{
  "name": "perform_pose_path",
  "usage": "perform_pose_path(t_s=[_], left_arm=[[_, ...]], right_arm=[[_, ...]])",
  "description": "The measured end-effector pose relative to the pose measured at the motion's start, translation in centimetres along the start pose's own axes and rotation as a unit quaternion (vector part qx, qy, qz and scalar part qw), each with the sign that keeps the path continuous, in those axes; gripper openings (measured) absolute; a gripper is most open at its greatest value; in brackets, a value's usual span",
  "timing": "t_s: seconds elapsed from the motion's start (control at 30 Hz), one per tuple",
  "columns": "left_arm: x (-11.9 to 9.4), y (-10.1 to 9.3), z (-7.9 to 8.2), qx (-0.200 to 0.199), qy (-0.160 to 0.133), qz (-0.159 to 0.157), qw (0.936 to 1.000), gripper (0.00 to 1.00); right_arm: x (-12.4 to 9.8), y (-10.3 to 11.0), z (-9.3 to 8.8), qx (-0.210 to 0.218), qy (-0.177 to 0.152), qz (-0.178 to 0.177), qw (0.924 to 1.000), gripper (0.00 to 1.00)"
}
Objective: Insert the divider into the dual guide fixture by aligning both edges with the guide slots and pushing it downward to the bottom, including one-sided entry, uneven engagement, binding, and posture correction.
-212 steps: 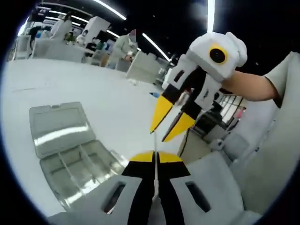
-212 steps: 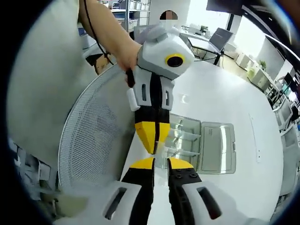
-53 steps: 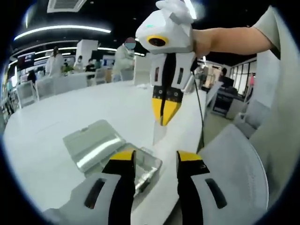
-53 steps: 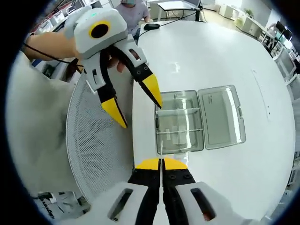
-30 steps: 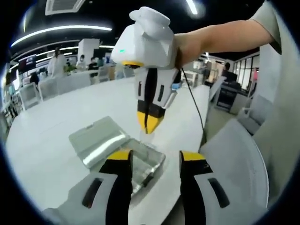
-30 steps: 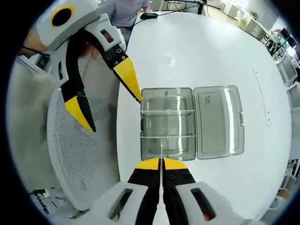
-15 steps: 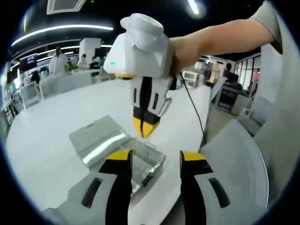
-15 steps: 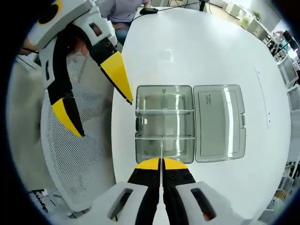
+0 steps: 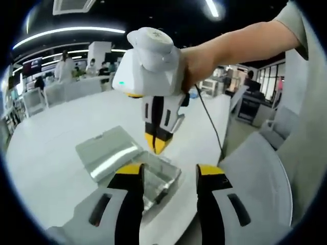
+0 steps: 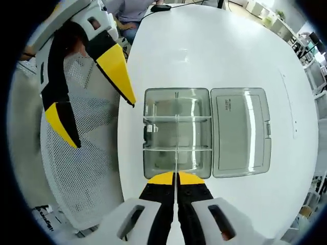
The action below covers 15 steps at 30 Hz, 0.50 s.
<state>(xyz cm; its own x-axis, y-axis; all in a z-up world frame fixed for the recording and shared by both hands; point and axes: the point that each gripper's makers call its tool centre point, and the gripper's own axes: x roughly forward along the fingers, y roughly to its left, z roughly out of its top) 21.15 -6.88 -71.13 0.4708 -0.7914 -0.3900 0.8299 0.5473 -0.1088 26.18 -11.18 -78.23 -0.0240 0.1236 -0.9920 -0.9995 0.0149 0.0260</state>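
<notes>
Right hand-held gripper was clamped on the thin clear divider, held edge-on directly over the open clear fixture box on the white tabletop. Left hand-held gripper had jaws spread, holding nothing, beside the box.

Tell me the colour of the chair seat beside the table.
White mesh chair seat, clearest in the right gripper view.

— Surface? We log a white round table.
— On it? We note a clear compartment box near the edge, lid open flat; a dark object at the far side.
</notes>
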Motion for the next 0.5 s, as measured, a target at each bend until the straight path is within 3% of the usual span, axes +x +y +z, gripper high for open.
perform_pose_path(t_s=[0.5], left_arm=[[-0.17,0.26,-0.44,-0.006,0.004,0.002,1.0,0.39]], right_arm=[[0.72,-0.39,-0.1,0.005,0.004,0.005,1.0,0.0]])
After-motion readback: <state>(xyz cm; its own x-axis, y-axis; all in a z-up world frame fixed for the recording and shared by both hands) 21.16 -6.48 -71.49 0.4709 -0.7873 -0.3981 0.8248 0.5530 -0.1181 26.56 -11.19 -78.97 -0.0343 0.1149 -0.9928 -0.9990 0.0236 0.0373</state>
